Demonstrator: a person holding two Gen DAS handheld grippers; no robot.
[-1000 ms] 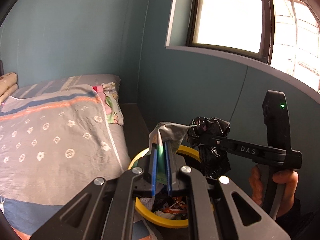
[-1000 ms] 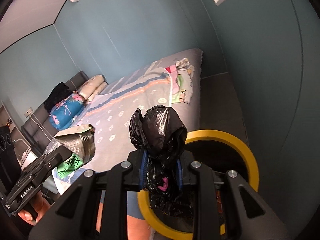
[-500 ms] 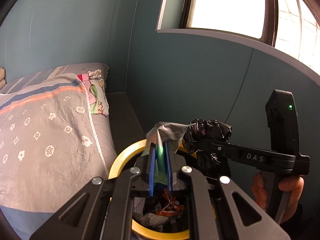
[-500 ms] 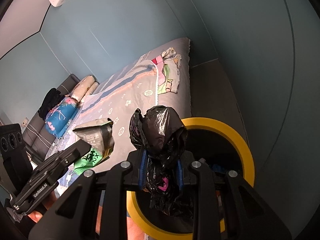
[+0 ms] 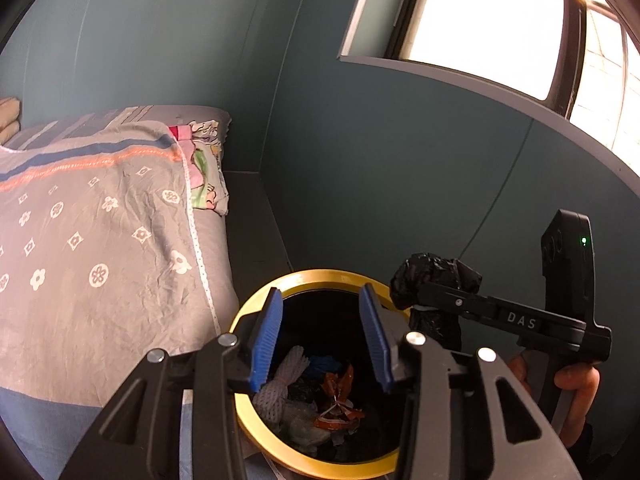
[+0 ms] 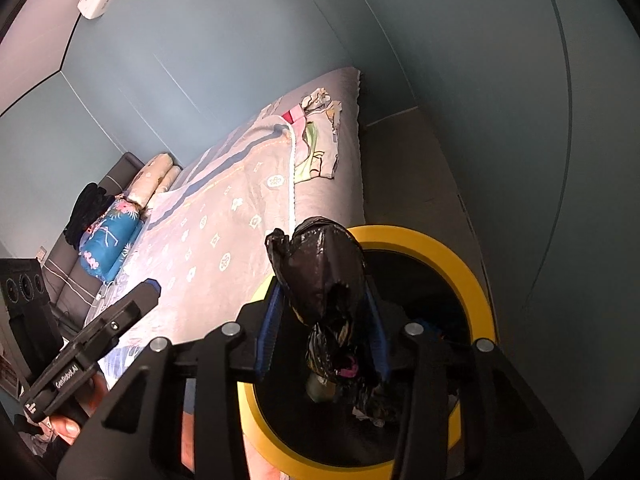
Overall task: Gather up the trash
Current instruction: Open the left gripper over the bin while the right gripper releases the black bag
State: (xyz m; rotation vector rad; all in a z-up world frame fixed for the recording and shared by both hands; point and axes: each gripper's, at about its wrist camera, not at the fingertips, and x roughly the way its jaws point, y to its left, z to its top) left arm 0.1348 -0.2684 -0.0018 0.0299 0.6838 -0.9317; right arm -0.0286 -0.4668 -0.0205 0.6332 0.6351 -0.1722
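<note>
A round bin with a yellow rim (image 5: pixel 256 308) (image 6: pixel 472 276) stands on the floor between the bed and the wall, with several pieces of trash inside (image 5: pixel 316 396). My left gripper (image 5: pixel 320 332) is open and empty right above the bin's mouth. My right gripper (image 6: pixel 324 328) has its jaws spread wide, with a crumpled black plastic bag (image 6: pixel 324 276) still between them over the bin; the bag also shows in the left wrist view (image 5: pixel 436 280) at the bin's right edge.
A bed with a grey flower-patterned cover (image 5: pixel 100 232) (image 6: pixel 224 232) lies left of the bin. A teal wall (image 5: pixel 400 168) with a window rises behind and right. Pillows (image 6: pixel 120 220) lie at the bed's far end.
My left gripper opened and the silver-green wrapper it held is gone from its jaws. My right gripper's jaws spread apart around the black bag. Both grippers moved over the bin.
</note>
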